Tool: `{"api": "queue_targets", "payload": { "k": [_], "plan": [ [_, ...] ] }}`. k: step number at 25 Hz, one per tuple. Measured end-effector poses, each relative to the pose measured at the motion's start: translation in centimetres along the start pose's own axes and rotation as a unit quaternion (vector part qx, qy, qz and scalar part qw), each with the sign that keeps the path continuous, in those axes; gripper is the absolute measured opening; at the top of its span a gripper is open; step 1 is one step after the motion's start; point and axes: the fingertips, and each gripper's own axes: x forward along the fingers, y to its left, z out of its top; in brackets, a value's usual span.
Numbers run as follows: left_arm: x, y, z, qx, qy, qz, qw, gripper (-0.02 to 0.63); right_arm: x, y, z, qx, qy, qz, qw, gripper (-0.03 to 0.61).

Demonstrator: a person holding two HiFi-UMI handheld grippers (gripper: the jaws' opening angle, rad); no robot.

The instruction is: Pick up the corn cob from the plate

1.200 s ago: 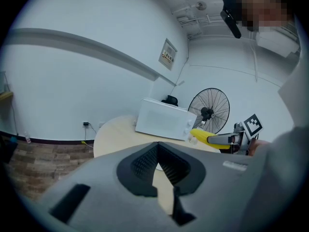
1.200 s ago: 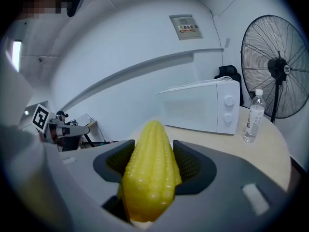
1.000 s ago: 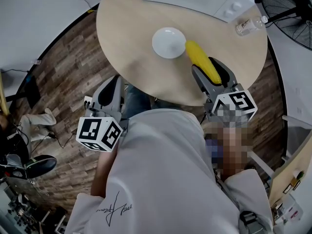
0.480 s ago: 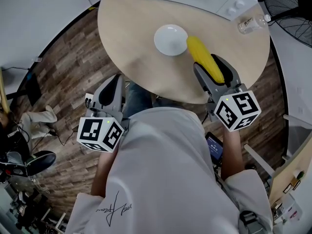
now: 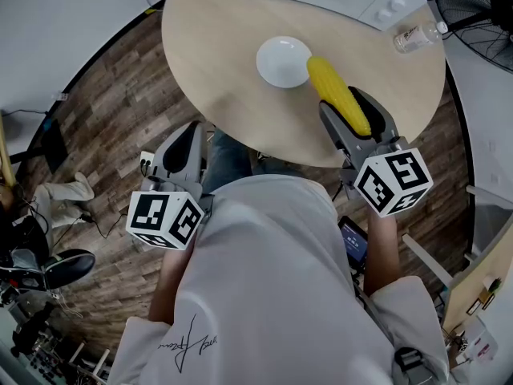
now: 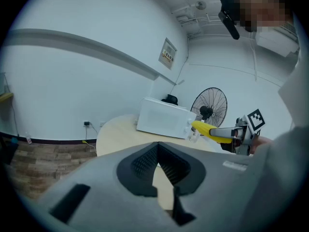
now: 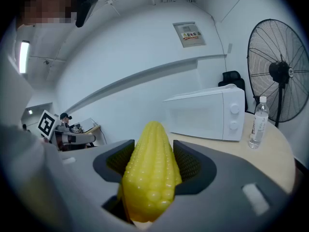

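Change was minimal: left gripper (image 5: 186, 141) stayed low off the table, jaws together and empty, plate (image 5: 284, 61) sat bare, and corn (image 5: 333, 91) just right of it stayed clamped in right gripper (image 5: 351, 117), so pick looked done.

Corn cob (image 5: 337, 93) in right claw (image 5: 345, 109), beside plate (image 5: 282, 61) on table (image 5: 216, 46).

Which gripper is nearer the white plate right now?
Right. The right gripper, shut on the corn cob, is just beside the plate; the left gripper hangs off the table's near edge.
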Motion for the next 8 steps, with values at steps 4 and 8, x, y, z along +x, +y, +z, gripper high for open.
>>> {"api": "queue_targets", "payload": {
  "k": [4, 8],
  "plan": [
    [0.14, 0.04, -0.18, 0.000, 0.004, -0.003, 1.0000, -0.008, -0.05, 0.04, 0.02, 0.000, 0.000, -0.001, 1.000, 0.267],
    [0.48, -0.34, -0.28, 0.002, 0.007, -0.006, 1.0000, -0.008, -0.30, -0.27, 0.12, 0.002, -0.001, 0.000, 1.000, 0.267]
  ]
}}
